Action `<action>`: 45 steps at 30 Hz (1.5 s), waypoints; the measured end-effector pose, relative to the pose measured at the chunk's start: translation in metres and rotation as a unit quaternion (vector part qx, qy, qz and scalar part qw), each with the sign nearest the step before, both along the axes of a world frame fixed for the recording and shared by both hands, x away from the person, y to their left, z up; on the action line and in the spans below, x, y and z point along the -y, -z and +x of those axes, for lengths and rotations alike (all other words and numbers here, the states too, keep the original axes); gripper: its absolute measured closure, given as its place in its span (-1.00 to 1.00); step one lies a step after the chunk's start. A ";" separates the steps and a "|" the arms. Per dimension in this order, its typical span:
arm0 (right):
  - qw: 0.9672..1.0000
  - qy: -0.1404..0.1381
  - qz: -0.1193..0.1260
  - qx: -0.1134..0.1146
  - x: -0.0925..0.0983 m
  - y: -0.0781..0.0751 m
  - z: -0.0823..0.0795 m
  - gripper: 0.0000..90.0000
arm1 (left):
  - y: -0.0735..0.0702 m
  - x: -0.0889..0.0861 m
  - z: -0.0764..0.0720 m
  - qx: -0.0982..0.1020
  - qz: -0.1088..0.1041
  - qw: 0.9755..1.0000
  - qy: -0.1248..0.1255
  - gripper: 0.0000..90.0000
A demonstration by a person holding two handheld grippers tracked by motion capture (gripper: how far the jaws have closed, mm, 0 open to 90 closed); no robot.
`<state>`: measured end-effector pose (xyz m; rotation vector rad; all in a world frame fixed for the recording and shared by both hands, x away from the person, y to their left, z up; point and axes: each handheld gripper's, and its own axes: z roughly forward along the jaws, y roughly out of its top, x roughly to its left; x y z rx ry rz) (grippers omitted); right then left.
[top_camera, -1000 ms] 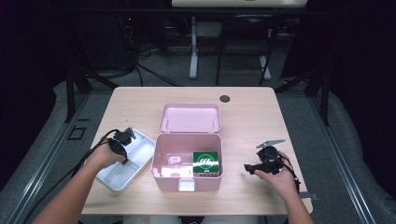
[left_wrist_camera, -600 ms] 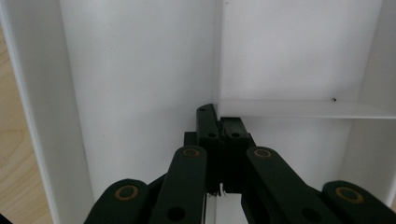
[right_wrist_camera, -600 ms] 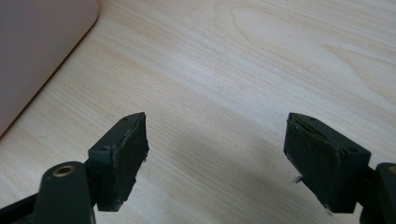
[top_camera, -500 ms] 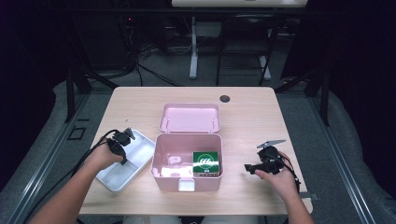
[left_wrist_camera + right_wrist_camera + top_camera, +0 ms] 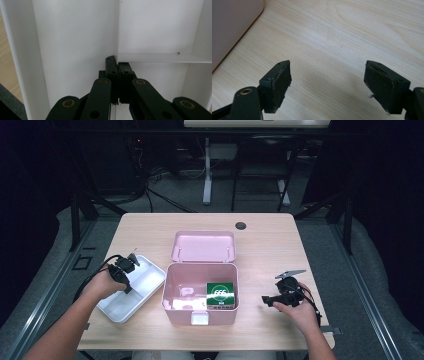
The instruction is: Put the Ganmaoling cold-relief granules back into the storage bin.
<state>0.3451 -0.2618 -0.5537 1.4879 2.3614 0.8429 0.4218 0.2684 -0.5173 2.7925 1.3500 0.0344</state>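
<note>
We read one marking only: on the green packet [image 5: 220, 292] that lay in the right part of the open pink box [image 5: 200, 316], a white ring enclosed white figures that looked like "666", though they were small and blurred. Smaller print stood below the ring, but we could not make it out.

- A wooden table [image 5: 280, 245] is seen, pale and bare beneath the right gripper [image 5: 327, 85], whose jaws are spread wide.
- A pink box [image 5: 200, 295], lid back, is set left of that gripper.
- A white tray [image 5: 131, 290] is laid beneath the left gripper [image 5: 117, 67].
- A dark round grommet [image 5: 241, 225] is set far beyond both.
</note>
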 end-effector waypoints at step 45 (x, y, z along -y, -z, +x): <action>1.000 -0.003 -0.003 -0.001 -0.001 0.002 0.001 -0.52 | -0.136 0.023 -0.032 0.029 0.019 0.978 0.205 0.98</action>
